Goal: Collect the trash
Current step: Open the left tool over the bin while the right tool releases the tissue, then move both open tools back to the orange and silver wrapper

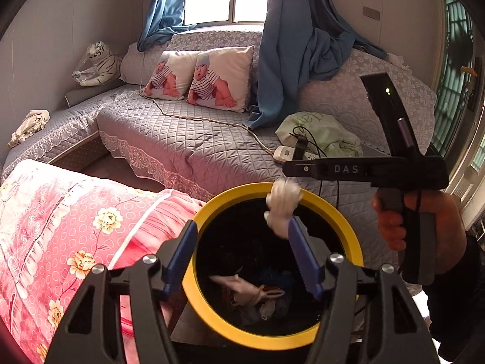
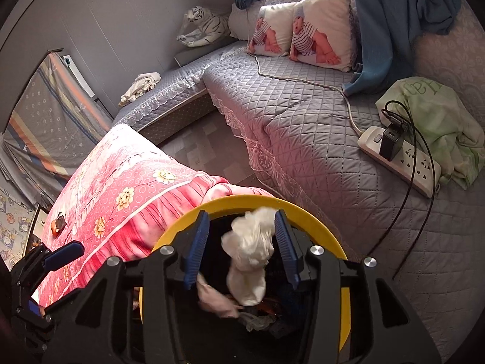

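A black bin with a yellow rim [image 1: 212, 318] [image 2: 318, 215] stands between the pink bedding and the grey sofa; it holds several scraps of trash [image 1: 251, 291]. My left gripper [image 1: 242, 227] is open and empty over the bin's mouth. My right gripper [image 2: 241, 221] is open over the bin; its body shows in the left wrist view [image 1: 363, 170]. A crumpled white tissue [image 2: 250, 257] [image 1: 283, 206] hangs between the right fingers, touching the right pad, apparently dropping into the bin.
Pink floral bedding [image 1: 60, 227] lies left of the bin, with a small brown scrap [image 2: 58, 224] on it. The grey quilted sofa [image 2: 303, 127] carries a power strip [image 2: 400, 157] with cables, a green cloth [image 2: 439, 121], two baby-print cushions [image 1: 200, 79] and another tissue [image 1: 397, 60].
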The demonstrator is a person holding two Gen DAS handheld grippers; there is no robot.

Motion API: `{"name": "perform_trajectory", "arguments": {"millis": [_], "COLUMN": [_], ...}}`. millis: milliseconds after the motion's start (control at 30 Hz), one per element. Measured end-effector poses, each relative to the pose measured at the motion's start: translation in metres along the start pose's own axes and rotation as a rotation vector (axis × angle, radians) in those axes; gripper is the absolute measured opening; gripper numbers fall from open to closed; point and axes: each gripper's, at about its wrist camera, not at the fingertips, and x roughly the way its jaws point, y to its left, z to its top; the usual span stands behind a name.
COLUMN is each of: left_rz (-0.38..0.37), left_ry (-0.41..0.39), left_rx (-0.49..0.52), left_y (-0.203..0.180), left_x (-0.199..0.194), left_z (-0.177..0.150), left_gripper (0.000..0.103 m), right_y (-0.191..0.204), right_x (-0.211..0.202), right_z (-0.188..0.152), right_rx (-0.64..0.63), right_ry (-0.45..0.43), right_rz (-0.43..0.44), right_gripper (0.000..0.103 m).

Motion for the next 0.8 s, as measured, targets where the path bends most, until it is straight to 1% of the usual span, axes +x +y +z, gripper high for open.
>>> {"name": "perform_trajectory", "arguments": {"millis": [67, 100, 133, 167, 233, 300, 367, 467, 533, 567, 700, 800], "left_rz": [0.009, 0.016, 0.025, 0.036, 0.071, 0.110, 0.141, 0.210, 0.241, 0.269, 0.415, 0.554], "left_ry": [-0.013, -0.026, -0.041, -0.057, -0.095, -0.134, -0.172, -0.235, -0.276, -0.304, -0.400, -0.445], "left_rx": [-0.018, -0.032, -0.046, -0.061, -0.099, -0.166, -0.234, -0.338, -0.414, -0.457, -0.574, -0.639], "left_y": [0.004, 0.007, 0.010, 0.014, 0.027, 0.046, 0.069, 0.108, 0.138, 0.154, 0.210, 0.246], "left_x": [-0.005, -0.008, -0.012, -0.017, -0.029, -0.044, -0.063, -0.098, -0.126, -0.142, -0.203, -0.240], "left_z": [0.000, -0.001, -0.001, 0.000, 0.003, 0.007, 0.011, 0.016, 0.016, 0.013, -0.001, -0.020], "left_gripper": [0.065, 0.070, 0.072, 0.073, 0.076, 0.078, 0.078, 0.078, 0.078, 0.078, 0.080, 0.081], "right_y": [-0.003, -0.003, -0.003, -0.002, 0.005, 0.018, 0.037, 0.081, 0.114, 0.132, 0.208, 0.267], "right_x": [0.000, 0.000, -0.001, -0.003, -0.004, -0.005, -0.006, -0.004, 0.000, 0.002, 0.016, 0.033], "right_z": [0.000, 0.000, 0.001, 0.002, 0.006, 0.010, 0.016, 0.027, 0.035, 0.039, 0.052, 0.056], "right_rx": [0.017, 0.019, 0.021, 0.023, 0.007, -0.020, -0.056, -0.136, -0.186, -0.209, -0.313, -0.382], "right_ry": [0.003, 0.002, -0.002, -0.008, -0.013, -0.018, -0.023, -0.020, -0.006, 0.001, 0.023, 0.054], "right_rz": [0.003, 0.002, 0.002, 0.007, 0.023, 0.052, 0.113, 0.197, 0.264, 0.296, 0.399, 0.454], "right_gripper": [0.051, 0.053, 0.055, 0.058, 0.060, 0.065, 0.068, 0.072, 0.072, 0.072, 0.072, 0.072]}}
